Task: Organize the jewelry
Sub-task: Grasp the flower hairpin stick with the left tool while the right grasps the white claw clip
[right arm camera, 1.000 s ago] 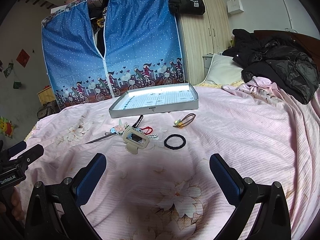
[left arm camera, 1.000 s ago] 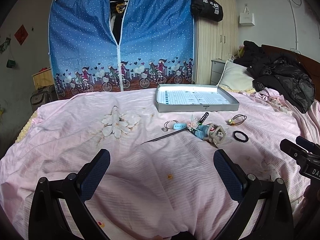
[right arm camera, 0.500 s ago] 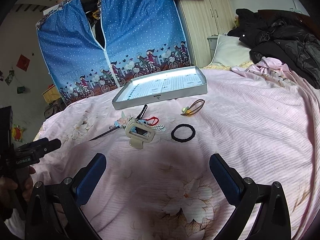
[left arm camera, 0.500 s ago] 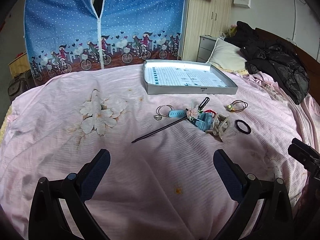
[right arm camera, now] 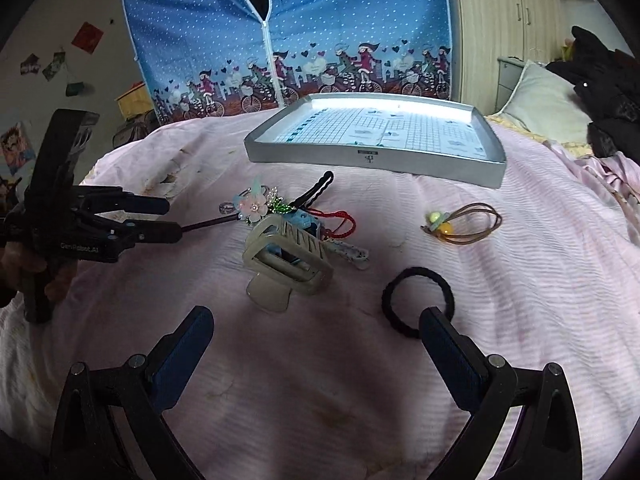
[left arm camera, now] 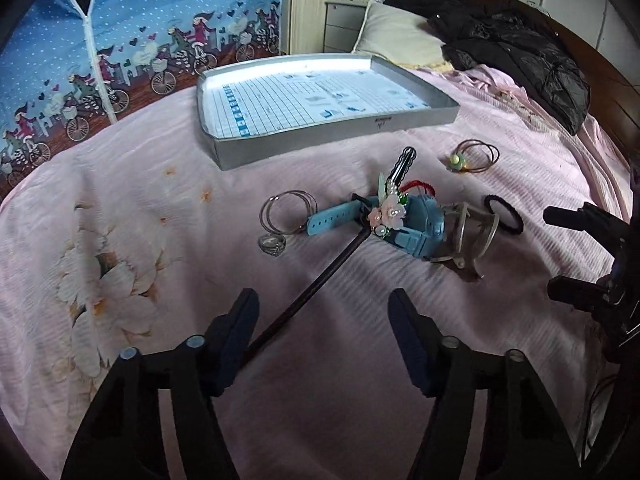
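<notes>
A blue bicycle-print wardrobe cover (right arm camera: 288, 32), a pillow (left arm camera: 396, 40) and what looks like a black jacket (left arm camera: 520, 48).

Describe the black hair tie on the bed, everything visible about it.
The black hair tie is a plain closed loop of thick, fuzzy-looking elastic, lying flat and round on the pink bedsheet. It sits apart from the pile, right of the beige claw clip, nearer than the brown tie with beads. The open right gripper's right finger overlaps its near edge in view; contact unclear.

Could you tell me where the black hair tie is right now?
The black hair tie lies on the pink bedspread, right of the beige claw clip, just beyond the right gripper.
</notes>
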Action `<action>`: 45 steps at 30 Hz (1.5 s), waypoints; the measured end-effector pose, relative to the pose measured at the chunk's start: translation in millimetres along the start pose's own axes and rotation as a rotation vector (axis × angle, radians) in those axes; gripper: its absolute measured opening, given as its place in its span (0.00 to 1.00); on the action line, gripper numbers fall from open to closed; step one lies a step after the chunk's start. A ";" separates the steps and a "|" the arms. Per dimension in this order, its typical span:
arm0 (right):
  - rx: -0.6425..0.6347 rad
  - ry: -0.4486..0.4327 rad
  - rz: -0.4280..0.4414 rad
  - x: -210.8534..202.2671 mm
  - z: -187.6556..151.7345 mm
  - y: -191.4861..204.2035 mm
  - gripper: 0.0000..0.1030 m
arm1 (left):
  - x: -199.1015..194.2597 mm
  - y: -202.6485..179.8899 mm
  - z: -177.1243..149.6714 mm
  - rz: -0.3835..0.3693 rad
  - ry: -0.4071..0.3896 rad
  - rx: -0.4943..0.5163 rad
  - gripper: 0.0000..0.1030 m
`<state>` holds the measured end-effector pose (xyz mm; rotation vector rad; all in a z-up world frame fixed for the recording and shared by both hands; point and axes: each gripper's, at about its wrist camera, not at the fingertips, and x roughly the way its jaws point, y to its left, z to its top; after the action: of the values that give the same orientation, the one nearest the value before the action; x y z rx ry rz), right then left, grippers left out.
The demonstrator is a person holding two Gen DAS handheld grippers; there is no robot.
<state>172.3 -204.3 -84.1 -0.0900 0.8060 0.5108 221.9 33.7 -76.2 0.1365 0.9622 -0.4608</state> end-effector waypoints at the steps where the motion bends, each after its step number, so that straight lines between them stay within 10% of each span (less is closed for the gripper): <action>1: -0.002 0.015 0.013 7.8 0.9 0.5 1.00 | 4.6 4.4 0.7 -0.015 0.014 -0.002 0.50; 14: 0.059 0.049 0.051 36.9 8.2 4.2 0.95 | 33.0 10.6 24.6 -0.092 0.200 0.021 0.12; 25: 0.124 0.013 0.037 31.1 7.2 -5.5 0.90 | 30.9 5.4 33.6 -0.250 0.368 -0.162 0.06; 45: 0.274 -0.013 0.174 57.9 17.0 -22.7 0.80 | 13.9 10.0 -5.1 -0.200 0.118 -0.242 0.03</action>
<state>227.8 -196.3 -115.9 0.2375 0.8683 0.5593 229.1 39.9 -91.4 -0.1545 1.1450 -0.5200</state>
